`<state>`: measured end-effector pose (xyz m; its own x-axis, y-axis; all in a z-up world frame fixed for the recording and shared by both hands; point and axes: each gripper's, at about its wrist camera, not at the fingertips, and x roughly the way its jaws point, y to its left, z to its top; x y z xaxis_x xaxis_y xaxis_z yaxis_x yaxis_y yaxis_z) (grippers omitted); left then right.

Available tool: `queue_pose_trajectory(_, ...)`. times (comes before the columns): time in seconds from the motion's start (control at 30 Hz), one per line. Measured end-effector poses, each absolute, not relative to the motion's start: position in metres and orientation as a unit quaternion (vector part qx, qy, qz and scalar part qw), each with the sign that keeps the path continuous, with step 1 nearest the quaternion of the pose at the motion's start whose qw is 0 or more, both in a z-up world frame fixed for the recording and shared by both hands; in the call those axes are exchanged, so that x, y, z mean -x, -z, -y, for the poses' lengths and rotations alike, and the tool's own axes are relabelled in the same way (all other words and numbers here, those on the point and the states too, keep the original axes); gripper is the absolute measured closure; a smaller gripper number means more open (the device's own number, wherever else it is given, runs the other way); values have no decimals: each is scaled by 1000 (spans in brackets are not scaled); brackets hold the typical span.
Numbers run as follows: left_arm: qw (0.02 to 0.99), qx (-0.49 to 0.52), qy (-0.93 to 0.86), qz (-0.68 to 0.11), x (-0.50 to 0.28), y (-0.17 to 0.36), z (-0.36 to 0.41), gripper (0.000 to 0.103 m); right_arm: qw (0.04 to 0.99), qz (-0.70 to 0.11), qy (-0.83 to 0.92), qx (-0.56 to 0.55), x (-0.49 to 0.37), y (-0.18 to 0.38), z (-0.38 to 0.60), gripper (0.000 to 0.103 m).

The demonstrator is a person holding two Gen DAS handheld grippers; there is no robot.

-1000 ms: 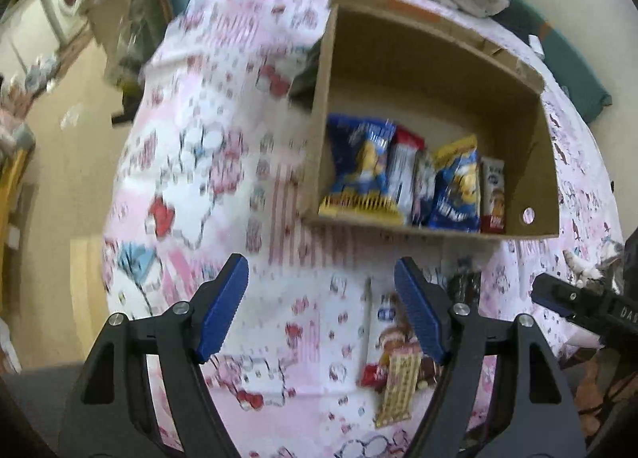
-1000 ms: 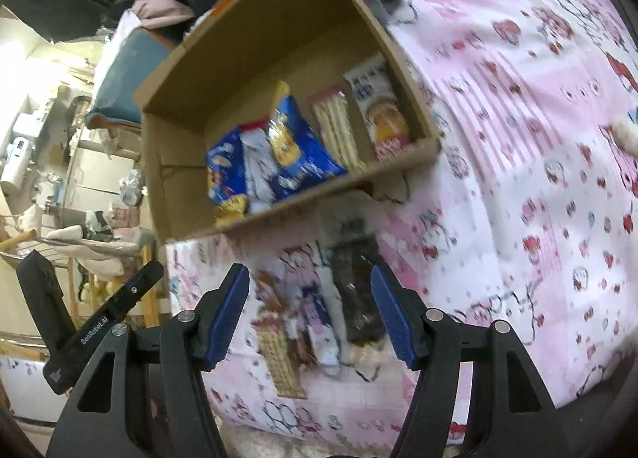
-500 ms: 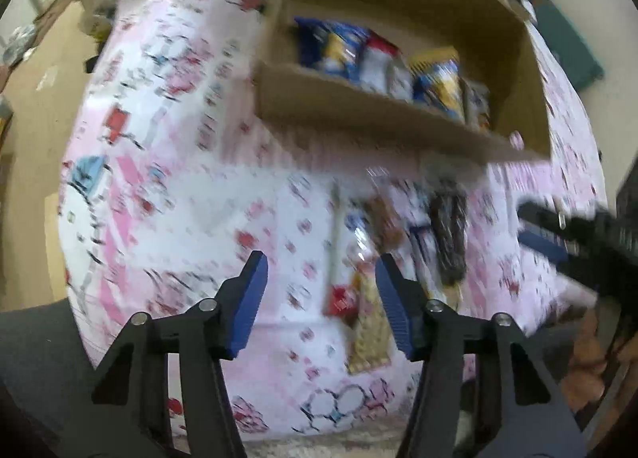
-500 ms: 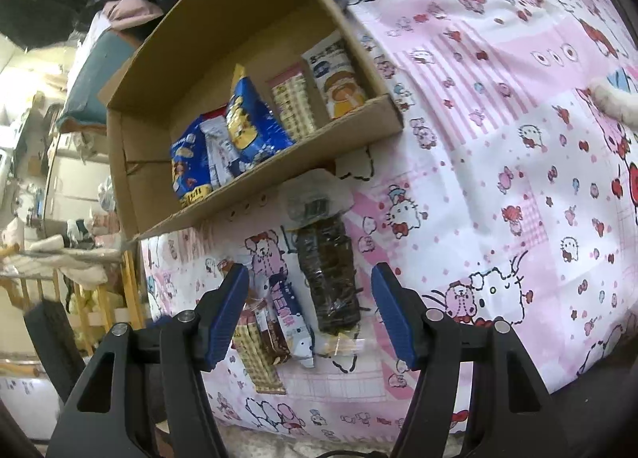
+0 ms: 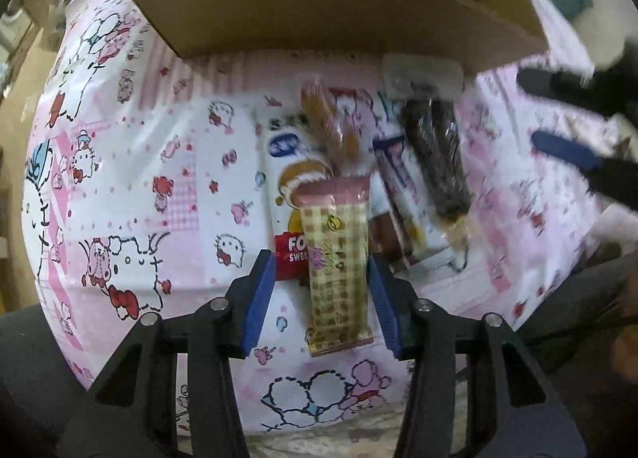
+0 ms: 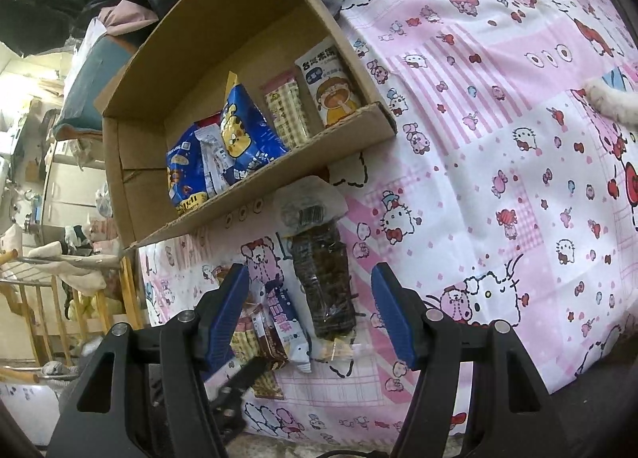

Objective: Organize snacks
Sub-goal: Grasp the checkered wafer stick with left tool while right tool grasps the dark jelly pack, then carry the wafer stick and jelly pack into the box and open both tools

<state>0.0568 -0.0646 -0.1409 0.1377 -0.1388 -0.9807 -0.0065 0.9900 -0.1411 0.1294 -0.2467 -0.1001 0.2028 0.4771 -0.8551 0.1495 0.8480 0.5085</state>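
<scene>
L gripper (image 5: pixel 321 282) points down over the checkered wafer packet (image 5: pixel 337 258), w/ the packet between its blue fingers (image 5: pixel 261 290). Jaws are closing; a gap shows on the left side, and the right pad sits just beside the packet edge, so no squeeze yet as far as I can tell. The packet lies flat on the pink cartoon bedsheet (image 5: pixel 131 187), long axis running away from the fingers, its far end overlapping the red-and-white snack bag (image 5: pixel 287 195) just beyond the fingertips.

Handling guess: light, thin foil/plastic wrap, slippery, crinkly. The wafer inside is prob. stiff but brittle, so a hard pinch could crack it. Best hold looks like across the short width near mid-length, where the fingers already straddle it; the sealed ends are floppy and would slip. The sheet is soft, so the pads may sink or snag fabric.

R gripper (image 6: pixel 311 310) hangs w/ fingers wide and nothing gripped. Between them, further out, lies the dark clear-wrapped snack bag (image 6: pixel 325 282); by its left finger is a blue-and-white bar (image 6: pixel 287 318).

The cardboard box (image 6: pixel 247 195) sits beyond both fingertips and already holds blue chip bags (image 6: pixel 239 135) plus other packs. Likely destination for the wafer.
</scene>
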Motion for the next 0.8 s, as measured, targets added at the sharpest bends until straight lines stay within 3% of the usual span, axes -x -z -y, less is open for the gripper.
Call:
queue_pose_trajectory(0.1,748,48,46,-661,-53,146,71,62,734,-621,-112,-252,-130,100,247,36)
queue_pose_trajectory(0.13,748,36,47,-661,-52,146,73,81,734,-621,-113,-251,-130,101,247,36)
queue_pose_trajectory(0.5,765,65,63,-637,-53,90,42,80,728,-633,-108,-240,-134,110,240,36)
queue_pose_trajectory(0.8,772,147,18,-618,-70,84,-6,80,729,-665,-83,-141,-138,137,205,36)
